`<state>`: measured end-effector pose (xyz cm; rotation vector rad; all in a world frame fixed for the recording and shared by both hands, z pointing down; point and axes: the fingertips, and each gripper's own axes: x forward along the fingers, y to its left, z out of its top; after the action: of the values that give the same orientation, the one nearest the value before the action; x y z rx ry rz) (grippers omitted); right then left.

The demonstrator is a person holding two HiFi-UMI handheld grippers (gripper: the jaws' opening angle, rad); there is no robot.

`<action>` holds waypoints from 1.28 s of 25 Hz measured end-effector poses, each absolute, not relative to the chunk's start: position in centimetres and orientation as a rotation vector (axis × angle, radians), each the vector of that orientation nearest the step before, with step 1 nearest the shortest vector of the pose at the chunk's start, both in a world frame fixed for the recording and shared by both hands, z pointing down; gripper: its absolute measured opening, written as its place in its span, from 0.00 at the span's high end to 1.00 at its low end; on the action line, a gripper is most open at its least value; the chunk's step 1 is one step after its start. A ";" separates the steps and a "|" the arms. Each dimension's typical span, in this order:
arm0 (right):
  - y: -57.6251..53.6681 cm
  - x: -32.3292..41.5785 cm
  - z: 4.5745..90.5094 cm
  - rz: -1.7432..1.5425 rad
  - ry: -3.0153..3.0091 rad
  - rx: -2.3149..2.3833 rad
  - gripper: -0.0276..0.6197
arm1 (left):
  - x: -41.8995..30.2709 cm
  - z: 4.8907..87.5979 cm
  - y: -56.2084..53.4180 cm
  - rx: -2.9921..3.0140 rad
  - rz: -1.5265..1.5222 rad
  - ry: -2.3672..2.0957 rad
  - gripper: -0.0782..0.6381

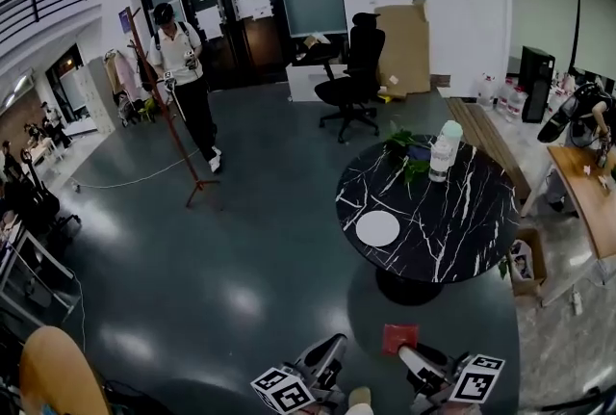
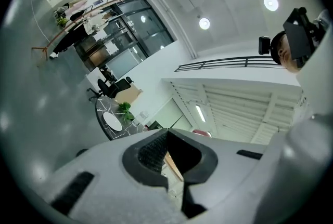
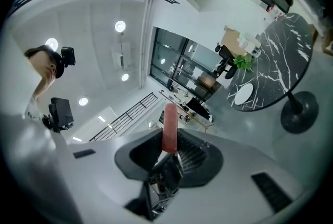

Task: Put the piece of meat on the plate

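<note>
A white plate [image 1: 377,228] lies on the near left part of a round black marble table [image 1: 462,220]. At the bottom of the head view my right gripper [image 1: 412,357] is shut on a flat red piece of meat [image 1: 398,338], well short of the table. In the right gripper view the meat [image 3: 169,119] stands up between the pads of the right gripper [image 3: 169,141], with the plate [image 3: 243,93] far off. My left gripper [image 1: 325,357] is beside it. In the left gripper view the left gripper's [image 2: 166,137] tips meet with nothing between them, and the plate [image 2: 112,120] shows small in the distance.
A white bottle [image 1: 446,150] and a green plant [image 1: 409,155] stand at the table's far side. A cardboard box [image 1: 525,261] sits on the floor by the table. A person [image 1: 188,81], a coat stand [image 1: 183,148] and an office chair [image 1: 354,76] are farther back.
</note>
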<state>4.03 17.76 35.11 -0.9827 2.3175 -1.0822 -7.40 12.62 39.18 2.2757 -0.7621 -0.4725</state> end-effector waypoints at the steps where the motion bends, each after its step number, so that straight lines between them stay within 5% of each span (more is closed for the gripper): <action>1: 16.9 4.0 35.1 -1.087 2.315 -0.984 0.83 | -7.4 39.1 11.9 2.277 -0.470 -0.759 0.88; 32: -3.7 6.2 40.4 -1.285 2.360 -0.970 0.83 | -3.1 42.9 -8.5 2.307 -0.377 -0.854 0.88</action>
<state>6.18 -3.71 40.39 -0.9703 2.3605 -1.2854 -3.14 -8.46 42.87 2.3065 -0.8537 -0.3769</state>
